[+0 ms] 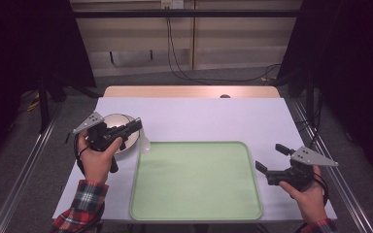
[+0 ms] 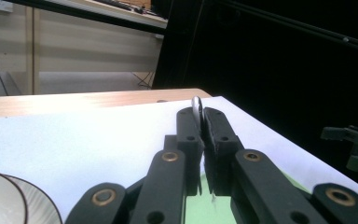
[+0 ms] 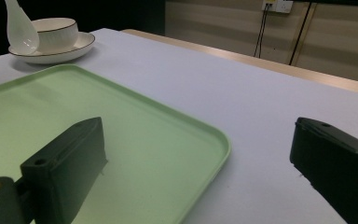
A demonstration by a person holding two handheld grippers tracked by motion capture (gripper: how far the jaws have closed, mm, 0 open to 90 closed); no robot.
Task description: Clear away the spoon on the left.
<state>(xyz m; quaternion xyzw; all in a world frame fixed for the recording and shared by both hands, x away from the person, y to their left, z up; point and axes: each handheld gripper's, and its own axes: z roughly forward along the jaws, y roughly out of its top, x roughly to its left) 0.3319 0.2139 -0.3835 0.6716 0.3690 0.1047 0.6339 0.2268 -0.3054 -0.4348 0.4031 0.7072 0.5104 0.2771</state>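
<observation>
My left gripper clamps a white ceramic spoon by its handle, bowl end hanging just off the white bowl on its saucer, beside my bare green tray

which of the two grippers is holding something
The left gripper, by the bowl: its jaws are shut on a white spoon. The right gripper is open and empty.

A wooden table carries a white sheet. On it lie a green tray and a saucer, apparently holding a bowl.
</observation>
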